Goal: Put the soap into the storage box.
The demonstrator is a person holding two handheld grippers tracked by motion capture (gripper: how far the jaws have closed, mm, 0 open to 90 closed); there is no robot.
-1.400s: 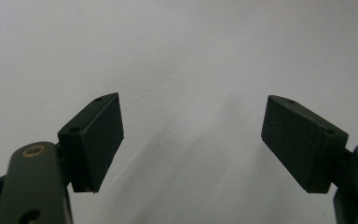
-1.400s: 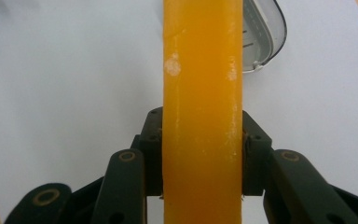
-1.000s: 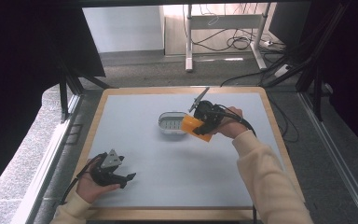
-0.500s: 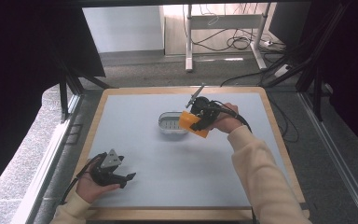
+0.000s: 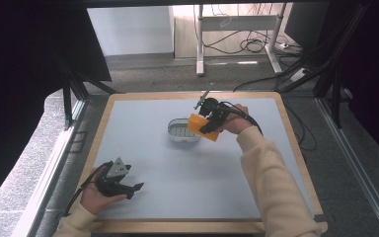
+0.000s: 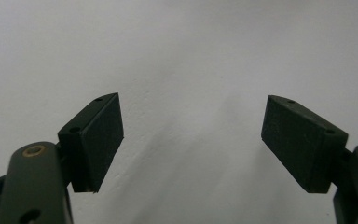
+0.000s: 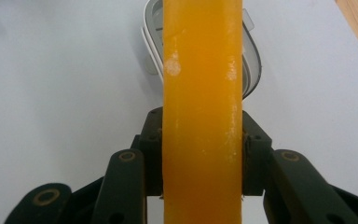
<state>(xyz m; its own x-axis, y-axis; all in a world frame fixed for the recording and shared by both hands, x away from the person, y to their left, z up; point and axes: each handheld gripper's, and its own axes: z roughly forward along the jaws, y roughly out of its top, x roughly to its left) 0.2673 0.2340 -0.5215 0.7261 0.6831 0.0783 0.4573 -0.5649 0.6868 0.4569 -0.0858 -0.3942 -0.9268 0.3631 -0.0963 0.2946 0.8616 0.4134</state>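
An orange soap bar [image 7: 202, 116] stands edge-on between the jaws of my right gripper [image 7: 202, 158], which is shut on it. From the high view, the bar [image 5: 201, 127] hangs at the right end of a small oval soap dish [image 5: 180, 131] in the middle of the table, with the right gripper [image 5: 211, 122] behind it. In the right gripper view the dish [image 7: 251, 60] lies beyond the bar, partly hidden by it. My left gripper [image 5: 131, 187] rests open near the front left of the table. Its jaws [image 6: 191, 140] stand wide apart over bare surface.
The table is a pale blue-grey mat [image 5: 177, 173] with a wooden rim [image 5: 296, 143]. A black cable [image 5: 249, 118] trails from the right gripper over the hand. Beyond the far edge is floor with desk legs [image 5: 200, 39] and cables.
The right gripper with the orange bar has shifted slightly left and toward the far side, over the dish's right end. The left gripper has stayed put.
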